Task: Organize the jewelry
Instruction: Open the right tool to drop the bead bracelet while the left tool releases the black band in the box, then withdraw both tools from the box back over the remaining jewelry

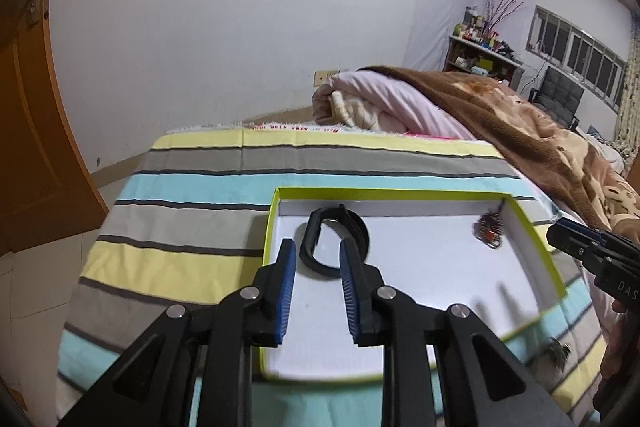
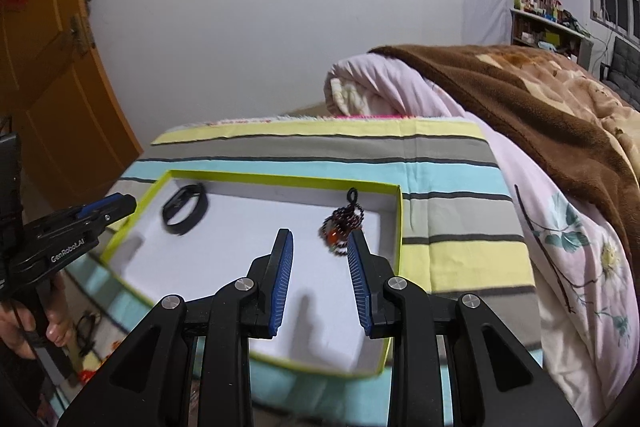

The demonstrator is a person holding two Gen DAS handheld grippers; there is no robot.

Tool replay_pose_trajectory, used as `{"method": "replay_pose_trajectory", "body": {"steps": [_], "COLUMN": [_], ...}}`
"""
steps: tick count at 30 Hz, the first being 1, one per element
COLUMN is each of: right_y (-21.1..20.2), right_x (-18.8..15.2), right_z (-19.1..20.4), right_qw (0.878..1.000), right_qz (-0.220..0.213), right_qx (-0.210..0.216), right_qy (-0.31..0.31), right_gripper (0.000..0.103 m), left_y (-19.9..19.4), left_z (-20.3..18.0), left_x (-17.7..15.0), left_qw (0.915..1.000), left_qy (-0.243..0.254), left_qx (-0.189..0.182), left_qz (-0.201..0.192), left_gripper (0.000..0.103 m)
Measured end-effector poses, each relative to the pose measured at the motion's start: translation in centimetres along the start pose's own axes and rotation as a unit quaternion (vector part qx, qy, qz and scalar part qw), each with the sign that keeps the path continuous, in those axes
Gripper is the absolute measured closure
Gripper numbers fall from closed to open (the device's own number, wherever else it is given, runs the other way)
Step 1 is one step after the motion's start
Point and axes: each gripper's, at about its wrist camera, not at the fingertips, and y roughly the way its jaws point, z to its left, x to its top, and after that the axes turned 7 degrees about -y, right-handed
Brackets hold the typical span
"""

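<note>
A shallow white box with a lime-green rim [image 1: 532,227] [image 2: 400,215] lies on the striped cloth. A black wristband [image 1: 320,263] [image 2: 185,209] lies in its far left part. A dark beaded bracelet with an orange bead [image 1: 490,231] [image 2: 342,223] lies in its far right corner. My left gripper [image 1: 318,247] is open and empty, just above the wristband. My right gripper [image 2: 320,237] is open and empty, just short of the bracelet. Each gripper also shows in the other view, the left [image 2: 108,209] and the right [image 1: 568,233].
The striped cloth [image 1: 192,187] covers the bed end. A rolled pink quilt and brown blanket [image 2: 520,95] lie behind and to the right. More small jewelry lies on the cloth outside the box [image 1: 558,353] [image 2: 86,327]. An orange door [image 1: 28,107] is at left.
</note>
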Motion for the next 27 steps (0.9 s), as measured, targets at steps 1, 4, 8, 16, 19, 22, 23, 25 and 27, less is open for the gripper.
{"method": "replay_pose_trajectory", "body": {"steps": [1, 4, 8, 16, 19, 22, 23, 25, 27], "right_y": [-0.8, -3.0, -5.7, -10.0, -11.4, -12.8, -13.2, -13.9, -14.5], "right_x": [-0.2, -1.0, -2.3, -5.5, -6.7, -7.9, -8.3, -9.1, -9.9], "right_z": [0.3, 1.1, 2.2, 3.9, 4.5, 5.0, 5.2, 5.7, 6.2], "right_qw": [1.0, 1.0, 0.999, 0.998, 0.997, 0.997, 0.997, 0.996, 0.996], "right_qz": [-0.006, -0.02, -0.037, -0.061, -0.066, -0.074, -0.076, -0.078, -0.082], "right_qx": [0.0, 0.002, 0.002, -0.003, -0.004, -0.001, 0.001, 0.008, 0.016], "right_qy": [-0.002, -0.006, -0.015, -0.023, -0.028, -0.028, -0.03, -0.033, -0.04], "right_gripper": [0.074, 0.074, 0.074, 0.074, 0.074, 0.074, 0.074, 0.074, 0.074], "left_y": [-0.8, -3.2, -5.9, -10.4, -11.6, -12.7, -13.0, -13.5, -14.0], "left_z": [0.0, 0.1, -0.1, -0.7, -0.7, -0.6, -0.6, -0.6, -0.9], "left_x": [-0.2, -1.0, -2.3, -5.4, -6.4, -7.6, -8.0, -8.8, -9.7], "left_qw": [1.0, 0.9997, 0.9991, 0.9975, 0.997, 0.9965, 0.9965, 0.9969, 0.9968], "left_qy": [0.001, -0.002, -0.002, -0.008, -0.012, -0.016, -0.017, -0.017, -0.01], "left_qx": [-0.002, -0.007, -0.006, 0.004, 0.009, 0.015, 0.016, 0.014, 0.017], "left_qz": [-0.006, -0.024, -0.043, -0.071, -0.076, -0.081, -0.08, -0.076, -0.077], "left_gripper": [0.076, 0.073, 0.072, 0.072, 0.072, 0.072, 0.072, 0.072, 0.072]}}
